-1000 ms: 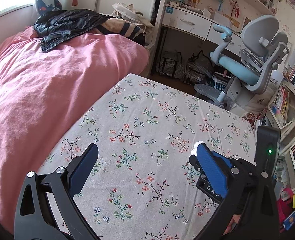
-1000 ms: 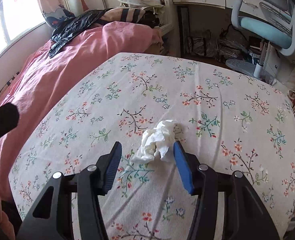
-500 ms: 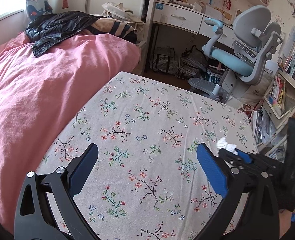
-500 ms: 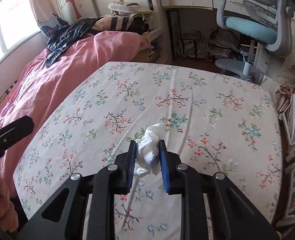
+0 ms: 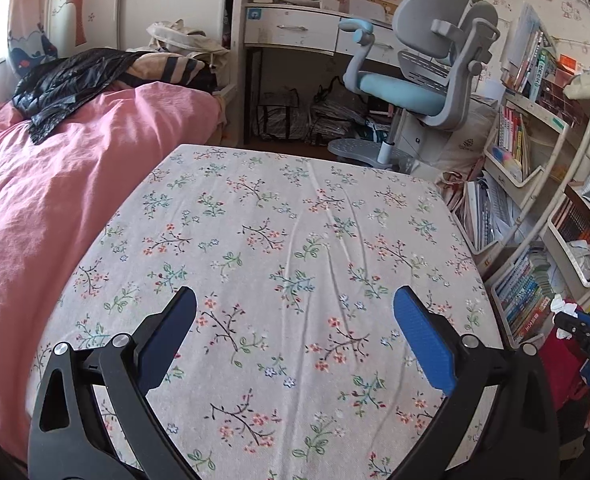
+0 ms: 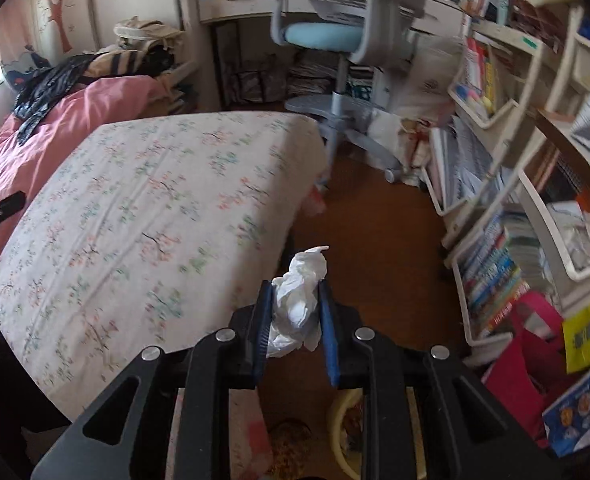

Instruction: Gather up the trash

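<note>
Right wrist view: the right gripper (image 6: 295,312) pinches the crumpled tissue (image 6: 297,300) between its fingers, past the bed's (image 6: 135,208) edge, above bare floor. Left gripper (image 5: 295,332) gapes wide, empty. A pale rim (image 6: 337,420) beneath the fingers, possibly a bin, is blurred; the loosely bunched tissue could slip free short of it.

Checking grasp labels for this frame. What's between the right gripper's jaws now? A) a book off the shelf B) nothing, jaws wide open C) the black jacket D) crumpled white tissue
D: in the right wrist view the right gripper has its jaws closed on a crumpled white tissue, held past the edge of the floral-covered bed above the brown floor.
</note>
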The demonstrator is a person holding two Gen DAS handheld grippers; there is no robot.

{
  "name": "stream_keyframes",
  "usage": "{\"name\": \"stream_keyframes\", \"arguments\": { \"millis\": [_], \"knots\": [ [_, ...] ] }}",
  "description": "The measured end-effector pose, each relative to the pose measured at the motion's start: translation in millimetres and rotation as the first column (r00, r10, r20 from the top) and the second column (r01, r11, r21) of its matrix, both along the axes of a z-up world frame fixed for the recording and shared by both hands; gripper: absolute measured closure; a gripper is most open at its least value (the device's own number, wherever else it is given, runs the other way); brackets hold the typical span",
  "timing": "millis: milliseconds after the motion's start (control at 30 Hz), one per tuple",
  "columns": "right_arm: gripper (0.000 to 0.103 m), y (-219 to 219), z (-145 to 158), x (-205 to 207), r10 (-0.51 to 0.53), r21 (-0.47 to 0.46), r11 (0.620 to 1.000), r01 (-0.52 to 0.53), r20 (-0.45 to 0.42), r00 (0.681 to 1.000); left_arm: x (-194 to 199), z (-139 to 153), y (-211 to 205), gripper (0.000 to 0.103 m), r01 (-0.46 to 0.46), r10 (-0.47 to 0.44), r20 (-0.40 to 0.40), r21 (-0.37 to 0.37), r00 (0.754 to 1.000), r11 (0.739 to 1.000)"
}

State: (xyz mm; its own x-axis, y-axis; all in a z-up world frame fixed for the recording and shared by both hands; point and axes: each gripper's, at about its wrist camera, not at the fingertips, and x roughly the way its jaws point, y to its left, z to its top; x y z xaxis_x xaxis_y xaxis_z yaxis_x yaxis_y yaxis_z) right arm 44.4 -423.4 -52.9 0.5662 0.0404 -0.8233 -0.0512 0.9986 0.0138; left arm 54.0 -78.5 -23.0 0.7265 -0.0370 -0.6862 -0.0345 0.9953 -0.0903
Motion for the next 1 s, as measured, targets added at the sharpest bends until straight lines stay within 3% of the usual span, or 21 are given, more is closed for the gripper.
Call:
{"name": "stream_keyframes", "arguments": {
  "millis": [200,233,300,367,533,700,800,1000],
  "knots": [
    [0.077,-51.4,-37.2,-14.1,-0.093,-0.065,0.994,0.084,-0.137,0.986,-16.4,3.2,-27.3,0.008,0.056,-0.058,0.034,0.063,0.998,0.996],
    [0.074,-59.5,-47.7,-15.5,-0.108,-0.069,0.993,0.097,-0.178,0.978,-16.2,3.6,-30.8,0.008,0.063,-0.066,0.037,0.077,0.997,0.995],
    [0.054,-69.8,-63.0,-15.3,-0.129,-0.071,0.991,0.115,-0.235,0.964,-16.2,3.2,-35.7,0.008,0.076,-0.079,0.034,0.086,0.996,0.993],
    [0.054,-74.2,-61.5,-16.1,-0.146,-0.069,0.989,0.134,-0.225,0.963,-16.6,2.9,-38.1,0.008,0.080,-0.083,0.031,0.081,0.996,0.993],
    [0.045,-58.4,-40.7,-13.8,-0.139,-0.017,0.990,0.138,-0.123,0.983,-17.4,5.2,-42.8,0.008,0.096,-0.099,0.032,0.079,0.995,0.992],
    [0.031,-13.3,3.0,-17.8,-0.086,0.026,0.996,0.084,0.078,0.993,-20.9,12.4,-43.6,0.008,0.096,-0.099,0.052,0.068,0.994,0.993],
    [0.022,11.4,26.5,-26.4,-0.058,0.056,0.997,0.047,0.203,0.977,-23.7,15.2,-42.9,0.008,0.103,-0.107,0.054,0.072,0.993,0.992],
    [0.008,49.0,57.3,-73.6,-0.051,-0.026,0.997,0.068,0.430,0.901,-36.8,29.6,-31.3,0.008,0.087,-0.093,0.110,0.062,0.990,0.994]
  ]
}}
